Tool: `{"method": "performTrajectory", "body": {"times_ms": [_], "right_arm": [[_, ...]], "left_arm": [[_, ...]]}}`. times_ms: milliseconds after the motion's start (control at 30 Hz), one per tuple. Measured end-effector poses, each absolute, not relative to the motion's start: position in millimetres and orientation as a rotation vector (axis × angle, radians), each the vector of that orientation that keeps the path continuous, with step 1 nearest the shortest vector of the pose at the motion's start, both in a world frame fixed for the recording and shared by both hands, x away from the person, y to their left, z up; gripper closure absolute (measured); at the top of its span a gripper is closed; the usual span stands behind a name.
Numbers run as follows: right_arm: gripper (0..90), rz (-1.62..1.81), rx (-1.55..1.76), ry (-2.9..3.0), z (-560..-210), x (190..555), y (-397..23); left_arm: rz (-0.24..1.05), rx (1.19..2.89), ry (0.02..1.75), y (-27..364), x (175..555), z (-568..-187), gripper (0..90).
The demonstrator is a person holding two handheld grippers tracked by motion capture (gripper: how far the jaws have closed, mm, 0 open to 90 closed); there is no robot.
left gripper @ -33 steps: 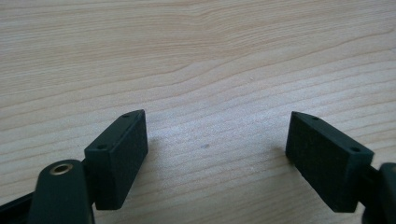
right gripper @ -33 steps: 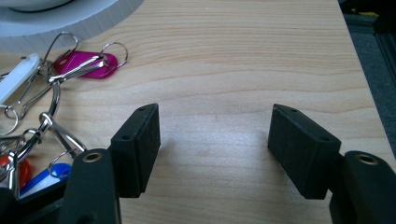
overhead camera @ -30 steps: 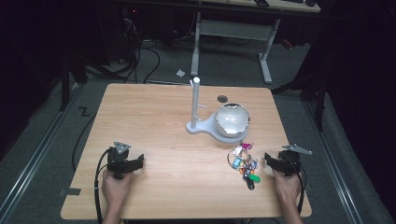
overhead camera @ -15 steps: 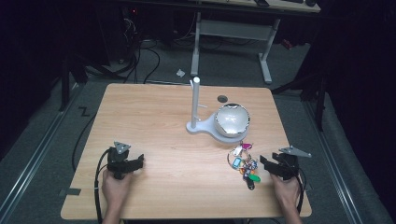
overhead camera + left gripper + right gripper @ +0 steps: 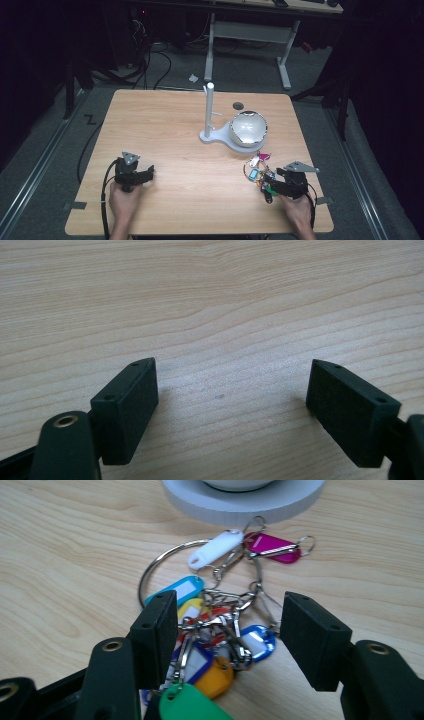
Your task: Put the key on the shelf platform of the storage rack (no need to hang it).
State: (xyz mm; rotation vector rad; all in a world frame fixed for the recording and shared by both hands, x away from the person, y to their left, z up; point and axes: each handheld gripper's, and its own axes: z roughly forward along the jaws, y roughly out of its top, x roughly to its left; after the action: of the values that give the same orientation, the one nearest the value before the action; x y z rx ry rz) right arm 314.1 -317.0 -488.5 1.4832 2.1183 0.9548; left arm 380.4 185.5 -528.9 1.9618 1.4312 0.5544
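A bunch of coloured key tags on metal rings [image 5: 256, 170] lies on the wooden table [image 5: 165, 120], just in front of a white stand base. In the right gripper view the same bunch [image 5: 215, 630] spreads out between the jaws. My right gripper [image 5: 272, 184] has reached it from the right. Its jaws have just been closing a little, and they now stand on either side of the tags [image 5: 230, 615] without pressing on them. My left gripper [image 5: 145, 175] rests at the front left, open over bare wood [image 5: 232, 385].
A white stand with an upright post [image 5: 209, 107] and a shiny white bowl [image 5: 247, 128] on its base sits at the table's middle right. The base's rim [image 5: 240, 502] lies just beyond the keys. A small dark disc [image 5: 238, 105] is behind it.
My right gripper has moved left to the key bunch, and the tags now lie between its jaws. The left gripper has stayed put.
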Motion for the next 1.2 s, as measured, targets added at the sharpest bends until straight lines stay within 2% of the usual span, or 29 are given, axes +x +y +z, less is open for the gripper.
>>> {"method": "performTrajectory", "body": {"times_ms": [267,500,600,700,900,1200], "right_arm": [[36.1,0.883,1.452,2.18,-499,316,-305],[36.2,0.827,1.439,2.201,-511,319,-301],[41.8,0.828,1.424,2.198,-511,318,-302],[55.0,0.847,1.409,2.201,-511,316,-301],[70.9,0.854,1.399,2.212,-510,316,-302],[72.4,0.855,1.38,2.212,-510,315,-303]], "left_arm": [[0.555,1.96,1.432,185,380,-529,21.2],[0.554,1.961,1.431,186,380,-529,21.2],[0.554,1.961,1.431,185,380,-529,21.1],[0.555,1.96,1.432,185,380,-529,21.1],[0.555,1.959,1.432,185,380,-529,21.0],[0.554,1.962,1.431,185,380,-529,21.0]]}}
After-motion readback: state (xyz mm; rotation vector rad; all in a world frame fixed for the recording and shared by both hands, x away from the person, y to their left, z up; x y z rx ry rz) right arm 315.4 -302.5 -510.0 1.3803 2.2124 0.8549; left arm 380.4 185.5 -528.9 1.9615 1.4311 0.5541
